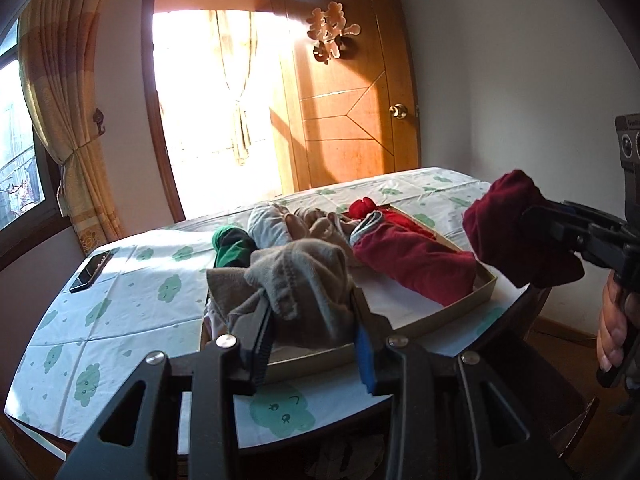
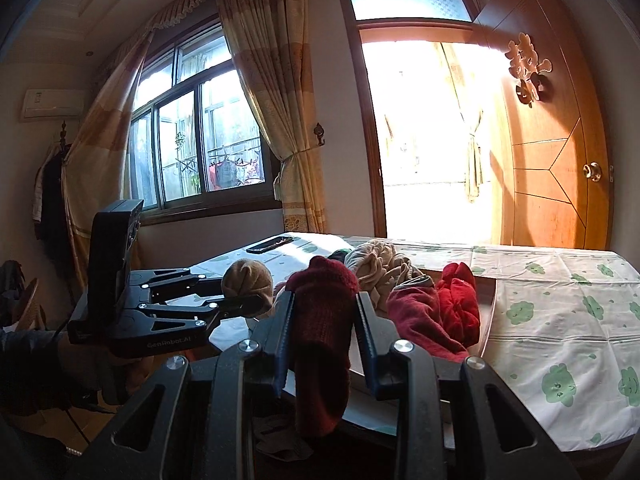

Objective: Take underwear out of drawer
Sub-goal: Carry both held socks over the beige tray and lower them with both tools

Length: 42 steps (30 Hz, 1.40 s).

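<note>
My left fingers [image 1: 314,340] gripped a beige garment [image 1: 296,284], my right fingers [image 2: 320,344] a dark red garment [image 2: 324,320], both lifted above the shallow drawer [image 1: 460,304] on the worktop [image 1: 120,280]. Hanging folds risked snagging the remaining pile [image 1: 304,220]; a shallow pinch risked slipping.

Both wrist cameras look forward, slightly downward, close over bench [image 1: 120,280]; left views from left, right from right; shared: drawer [image 1: 460,300], door [image 2: 560,140].

The tan garment [image 1: 296,292] in front of the left gripper [image 1: 316,344] hides the near end of the shallow box [image 1: 468,300], and the person's hand [image 1: 614,328] is cut off by the picture's edge.
</note>
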Tool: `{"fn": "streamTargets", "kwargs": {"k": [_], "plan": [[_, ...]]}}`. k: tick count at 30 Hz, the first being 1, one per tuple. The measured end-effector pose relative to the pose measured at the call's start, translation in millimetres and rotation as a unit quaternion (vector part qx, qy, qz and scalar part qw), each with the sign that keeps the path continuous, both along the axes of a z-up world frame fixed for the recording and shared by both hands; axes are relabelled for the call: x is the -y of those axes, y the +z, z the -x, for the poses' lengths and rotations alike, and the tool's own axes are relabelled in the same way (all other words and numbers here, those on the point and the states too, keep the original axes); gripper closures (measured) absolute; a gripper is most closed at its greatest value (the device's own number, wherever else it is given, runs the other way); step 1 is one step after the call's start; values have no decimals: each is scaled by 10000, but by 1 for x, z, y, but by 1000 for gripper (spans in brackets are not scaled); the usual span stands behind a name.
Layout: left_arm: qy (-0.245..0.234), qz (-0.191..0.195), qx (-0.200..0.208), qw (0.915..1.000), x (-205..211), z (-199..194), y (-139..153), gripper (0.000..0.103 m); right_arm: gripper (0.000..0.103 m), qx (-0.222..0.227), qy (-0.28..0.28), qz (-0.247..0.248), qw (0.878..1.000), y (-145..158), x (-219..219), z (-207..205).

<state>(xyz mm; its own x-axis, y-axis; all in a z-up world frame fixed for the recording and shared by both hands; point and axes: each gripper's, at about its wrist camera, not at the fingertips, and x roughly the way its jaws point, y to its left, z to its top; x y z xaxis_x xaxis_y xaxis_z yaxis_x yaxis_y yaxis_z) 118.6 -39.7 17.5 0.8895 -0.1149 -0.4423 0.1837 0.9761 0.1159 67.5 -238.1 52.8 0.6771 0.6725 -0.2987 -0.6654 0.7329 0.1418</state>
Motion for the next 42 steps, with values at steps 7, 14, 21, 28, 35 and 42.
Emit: {"fn": "streamTargets", "kwargs": {"k": [7, 14, 21, 28, 35, 42], "plan": [[53, -78, -53, 9999, -1, -24, 6, 69, 71, -148, -114, -17, 9998, 2, 0, -24], [108, -37, -150, 9998, 0, -47, 11, 69, 71, -252, -250, 57, 9994, 5, -5, -44], [28, -44, -293, 9996, 13, -69, 12, 69, 71, -434, -337, 194, 9983, 1, -16, -66], [57, -133, -471, 9988, 21, -92, 7, 69, 71, -651, -399, 187, 9969, -5, -22, -87], [120, -229, -555, 9981, 22, -105, -1, 69, 71, -881, -431, 259, 9948, -17, -27, -101], [234, -171, -601, 9978, 13, -114, -1, 69, 71, -995, -348, 402, 9936, -24, -40, -107]]}}
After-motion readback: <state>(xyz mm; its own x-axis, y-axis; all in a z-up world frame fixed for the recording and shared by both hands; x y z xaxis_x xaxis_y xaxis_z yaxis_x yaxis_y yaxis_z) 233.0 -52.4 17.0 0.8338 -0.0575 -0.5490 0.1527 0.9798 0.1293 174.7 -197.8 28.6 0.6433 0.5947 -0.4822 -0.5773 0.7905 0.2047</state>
